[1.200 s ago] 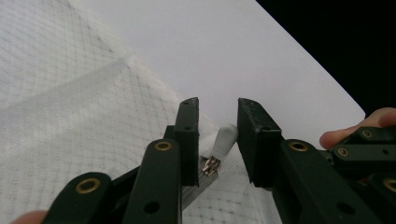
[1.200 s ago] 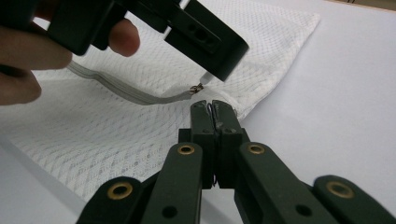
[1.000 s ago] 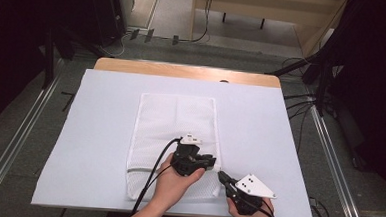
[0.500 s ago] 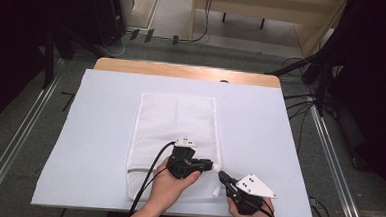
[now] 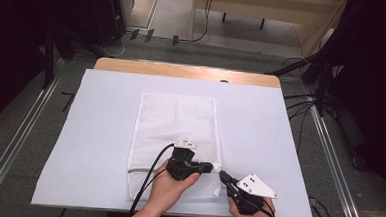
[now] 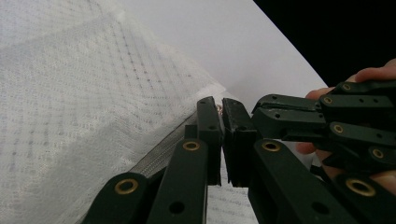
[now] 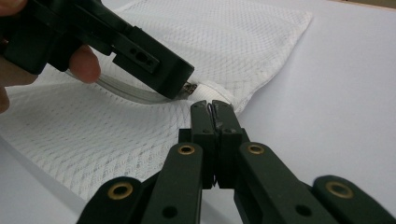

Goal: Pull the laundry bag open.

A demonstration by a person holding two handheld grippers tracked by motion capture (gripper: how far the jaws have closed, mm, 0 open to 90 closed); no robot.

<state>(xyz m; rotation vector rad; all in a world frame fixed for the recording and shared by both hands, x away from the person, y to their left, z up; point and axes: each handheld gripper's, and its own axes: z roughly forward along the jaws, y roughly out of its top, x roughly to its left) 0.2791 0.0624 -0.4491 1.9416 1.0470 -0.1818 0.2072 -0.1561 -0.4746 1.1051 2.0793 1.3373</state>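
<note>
A white mesh laundry bag (image 5: 174, 142) lies flat on the white table cover (image 5: 79, 132), its long sides running from the near edge toward the far one, roughly in the middle of the table. A zipper (image 7: 126, 93) runs across the bag near its near end, from left to right, and ends at the bag's right near corner.

The left gripper (image 5: 209, 166) reaches in from the left, over the mesh, pointing right at that zipper end. Its jaws have just been closing and now stand pinched together on the small metal zipper pull (image 7: 188, 88), which shows as a glint at their tips in both gripper views. That grip looks meant for drawing the slider along the track, back toward the left.

Just to the right, the right gripper (image 5: 223, 176) comes in from the near right corner of the table, its jaws clamped tight on the bag's corner fabric (image 7: 219, 100) right beside the zipper end. In its own view a sliver of mesh sits between the pads. This hold most likely anchors the corner, so the thin bag will not bunch or slide when the pull is tugged.

The two gripper tips sit nearly touching at the corner, one holding fabric, one holding the pull.
</note>
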